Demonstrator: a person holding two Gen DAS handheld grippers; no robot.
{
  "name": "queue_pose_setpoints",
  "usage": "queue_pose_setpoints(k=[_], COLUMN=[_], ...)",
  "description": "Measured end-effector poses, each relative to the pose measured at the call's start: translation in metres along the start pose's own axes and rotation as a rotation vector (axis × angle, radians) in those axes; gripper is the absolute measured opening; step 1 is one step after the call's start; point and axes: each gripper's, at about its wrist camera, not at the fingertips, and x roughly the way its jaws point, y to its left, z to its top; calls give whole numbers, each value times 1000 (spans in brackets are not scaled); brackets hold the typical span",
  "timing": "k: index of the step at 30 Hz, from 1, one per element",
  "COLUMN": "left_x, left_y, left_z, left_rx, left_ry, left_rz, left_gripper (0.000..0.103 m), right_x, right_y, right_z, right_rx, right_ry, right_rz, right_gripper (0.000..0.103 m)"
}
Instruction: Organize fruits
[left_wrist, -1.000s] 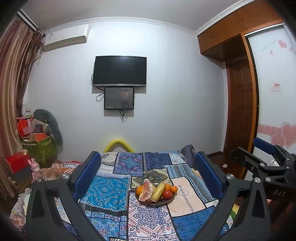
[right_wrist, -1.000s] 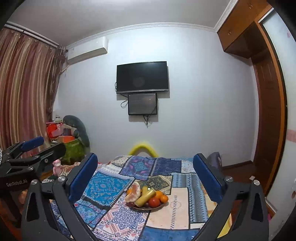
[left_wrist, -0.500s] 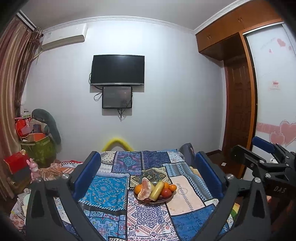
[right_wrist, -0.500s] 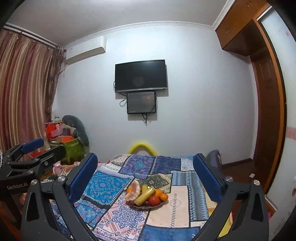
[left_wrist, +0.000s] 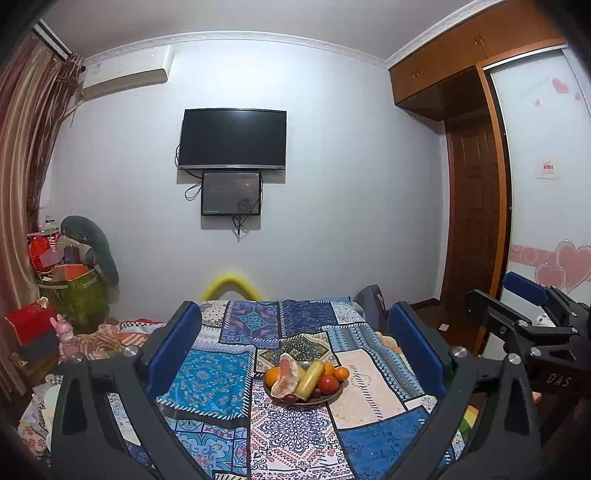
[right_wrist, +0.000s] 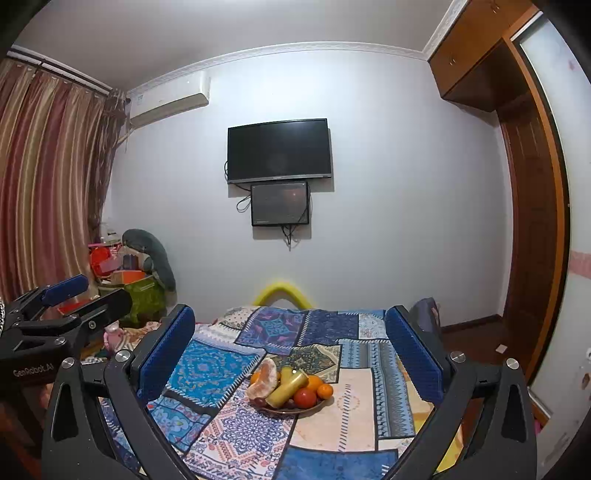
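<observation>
A brown plate (left_wrist: 332, 399) of fruit sits in the middle of a table covered with a patchwork cloth (left_wrist: 214, 380). On it lie a peeled pomelo piece (left_wrist: 285, 374), a yellow-green fruit (left_wrist: 309, 376), a red tomato (left_wrist: 328, 384) and oranges (left_wrist: 341, 373). The plate also shows in the right wrist view (right_wrist: 314, 408). My left gripper (left_wrist: 293, 332) is open and empty, held well back from the plate. My right gripper (right_wrist: 290, 330) is open and empty too, beside the left one.
A TV (left_wrist: 232, 138) and a smaller screen hang on the far wall. A yellow chair back (left_wrist: 231, 284) stands at the table's far edge. Clutter and boxes (left_wrist: 66, 280) fill the left corner. A wooden door (left_wrist: 472, 221) and wardrobe stand at right.
Both cameras have tipped up slightly, so the plate sits a little lower in view. Both grippers stay open and empty.
</observation>
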Motion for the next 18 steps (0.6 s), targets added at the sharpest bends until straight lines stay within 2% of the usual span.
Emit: queue_pose_setpoints(k=[18], left_x=[2], left_y=[-2], left_z=[2], left_rx=[-11], left_ry=[18], left_rz=[-31], left_gripper=[103], right_x=[-3], right_y=[0], right_z=[2], right_rx=[-2], right_ry=[-6], right_rz=[-6], right_gripper=[103])
